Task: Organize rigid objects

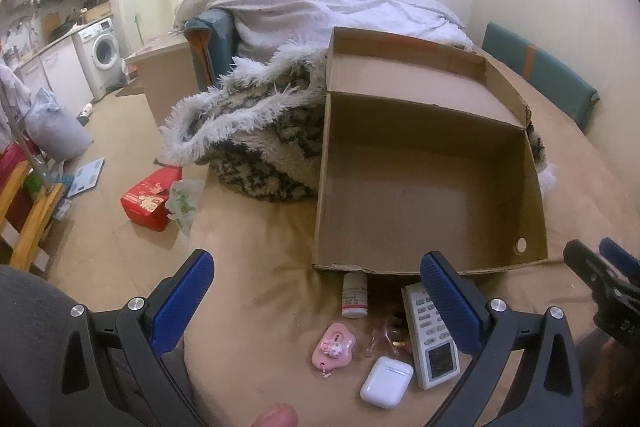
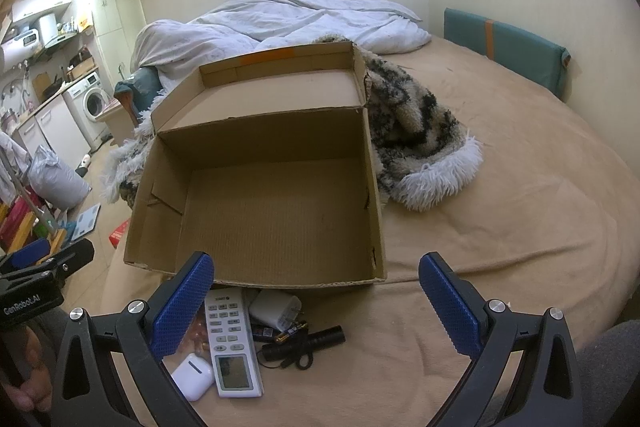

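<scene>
We are hovering both grippers, left gripper (image 1: pixel 316 307) and right gripper (image 2: pixel 316 307), wide open and empty, over the clutter; next likely: grasping the remote (image 2: pixel 234 343) for the empty box (image 2: pixel 280 211).

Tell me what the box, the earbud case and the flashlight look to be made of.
The box looks like plain brown corrugated cardboard, matte, with faint ribbing on its floor and torn edges. The earbud case seems to be hard white plastic, smooth with a soft sheen. The flashlight is black and matte; whether metal or plastic can't be told from here.
</scene>
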The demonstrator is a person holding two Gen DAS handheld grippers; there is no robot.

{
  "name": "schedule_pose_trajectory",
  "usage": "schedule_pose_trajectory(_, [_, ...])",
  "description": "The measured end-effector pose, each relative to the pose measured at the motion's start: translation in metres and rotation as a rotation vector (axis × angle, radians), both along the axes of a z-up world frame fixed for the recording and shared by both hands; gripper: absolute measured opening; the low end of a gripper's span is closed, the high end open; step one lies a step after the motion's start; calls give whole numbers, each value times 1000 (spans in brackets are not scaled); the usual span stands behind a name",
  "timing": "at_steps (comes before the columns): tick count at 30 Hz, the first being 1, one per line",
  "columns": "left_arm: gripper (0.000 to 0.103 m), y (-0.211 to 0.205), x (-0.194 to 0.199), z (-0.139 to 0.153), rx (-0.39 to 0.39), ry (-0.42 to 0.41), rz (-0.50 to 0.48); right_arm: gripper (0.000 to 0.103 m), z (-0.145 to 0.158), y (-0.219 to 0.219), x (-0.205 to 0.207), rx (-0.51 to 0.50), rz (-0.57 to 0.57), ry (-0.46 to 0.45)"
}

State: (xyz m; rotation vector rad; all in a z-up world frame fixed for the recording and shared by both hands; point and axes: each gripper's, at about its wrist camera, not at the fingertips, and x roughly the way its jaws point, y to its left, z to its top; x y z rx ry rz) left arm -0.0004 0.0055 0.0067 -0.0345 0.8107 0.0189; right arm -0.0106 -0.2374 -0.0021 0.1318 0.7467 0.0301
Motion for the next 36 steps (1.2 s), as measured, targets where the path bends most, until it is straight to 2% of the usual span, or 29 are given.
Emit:
schedule_pose_trajectory(3, [103, -1, -2, 1, -40, -13, -25, 103, 0, 0, 0, -4, 1, 0])
schedule_pose_trajectory(6, [103, -5, -2, 1, -18, -16, -26, 103, 0, 0, 0, -2, -1, 0])
schedule_pose_trajectory(10, [103, -3, 2, -4, -34, 20, -24, 103, 0, 0, 0, -1, -1, 1])
schedule_pose_trajectory(19, [103, -6, -1, -5, 2, 9, -29, 103, 0, -1, 0, 2, 0, -2])
schedule_pose_trajectory(36, [103, -6, -1, -4, 2, 21, -43, 103, 1, 2, -1, 1, 3, 6])
